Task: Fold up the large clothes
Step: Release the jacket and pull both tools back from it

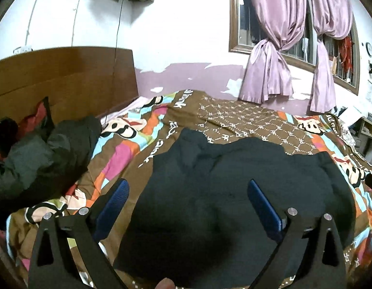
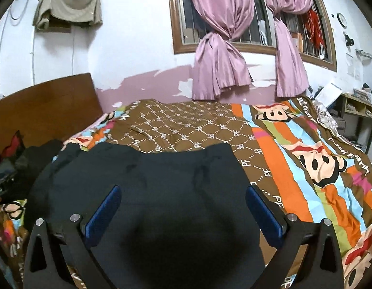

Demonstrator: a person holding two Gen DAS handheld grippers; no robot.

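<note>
The dark garment (image 1: 234, 192) lies spread on the bed (image 2: 306, 149); left gripper (image 1: 188, 187) and right gripper (image 2: 182, 193) hover, jaws apart, empty; next, likely pinching an edge to fold.

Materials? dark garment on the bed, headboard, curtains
Dark garment: matte, soft woven or knit cloth, limp with shallow creases; fibre unclear.
Headboard: wood or wood-look laminate, smooth brown, slight sheen.
Curtains: thin satin-like fabric, glossy highlights along the folds.

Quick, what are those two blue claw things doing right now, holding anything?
Left gripper: open, holding nothing, above the dark garment.
Right gripper: open, holding nothing, above the same garment.
</note>
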